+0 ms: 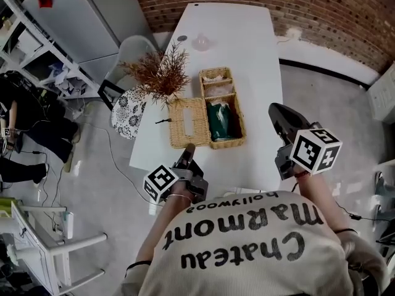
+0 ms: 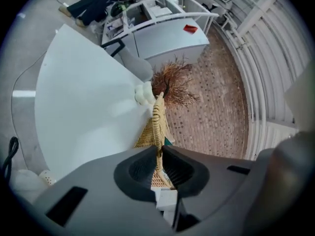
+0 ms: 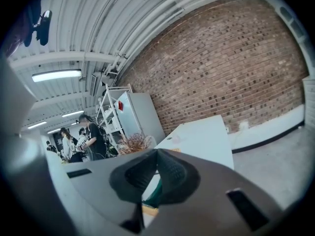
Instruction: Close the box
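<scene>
Box lid edge clamped in left gripper, right gripper pinched together, alongside.

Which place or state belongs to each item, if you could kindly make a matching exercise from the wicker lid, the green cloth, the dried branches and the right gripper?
Things:
1. wicker lid
2. green cloth
3. dried branches
4. right gripper

Places or states:
A. inside the box
B. fingers together, empty
C. clamped in the left gripper fingers
D. beyond the lid, at the table left edge

Pairs: 1-C, 2-A, 3-D, 4-B
</scene>
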`<state>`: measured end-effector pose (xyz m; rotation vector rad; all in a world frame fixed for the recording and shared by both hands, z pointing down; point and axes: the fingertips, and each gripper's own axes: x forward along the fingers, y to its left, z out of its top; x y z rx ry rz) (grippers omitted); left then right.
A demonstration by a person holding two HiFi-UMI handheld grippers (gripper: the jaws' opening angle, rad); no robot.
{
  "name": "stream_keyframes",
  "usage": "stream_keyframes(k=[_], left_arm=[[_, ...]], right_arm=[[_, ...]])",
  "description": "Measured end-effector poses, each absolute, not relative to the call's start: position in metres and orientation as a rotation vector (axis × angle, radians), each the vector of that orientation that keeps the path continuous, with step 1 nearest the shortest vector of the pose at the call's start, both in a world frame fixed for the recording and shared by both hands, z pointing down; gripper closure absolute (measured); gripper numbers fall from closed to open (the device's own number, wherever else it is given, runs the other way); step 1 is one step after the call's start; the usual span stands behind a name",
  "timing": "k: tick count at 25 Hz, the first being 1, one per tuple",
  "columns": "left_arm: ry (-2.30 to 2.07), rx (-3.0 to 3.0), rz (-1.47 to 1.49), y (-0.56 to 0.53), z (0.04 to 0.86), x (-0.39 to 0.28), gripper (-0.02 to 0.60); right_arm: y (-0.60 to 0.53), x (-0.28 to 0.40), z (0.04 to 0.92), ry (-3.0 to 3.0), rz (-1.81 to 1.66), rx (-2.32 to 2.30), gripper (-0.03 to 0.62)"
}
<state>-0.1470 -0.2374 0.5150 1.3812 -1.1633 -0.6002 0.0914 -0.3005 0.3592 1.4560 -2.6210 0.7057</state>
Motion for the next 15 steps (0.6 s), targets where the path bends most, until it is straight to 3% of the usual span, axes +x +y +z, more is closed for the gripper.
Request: stream_keyframes(k=[15], left_arm=[[-1.341,1.808,-0.203,-0.21,0.482,-0.154,0.549]], right_arm=[[-0.271,0.09,0.363,-2.637,0.764,1.43,0.591]])
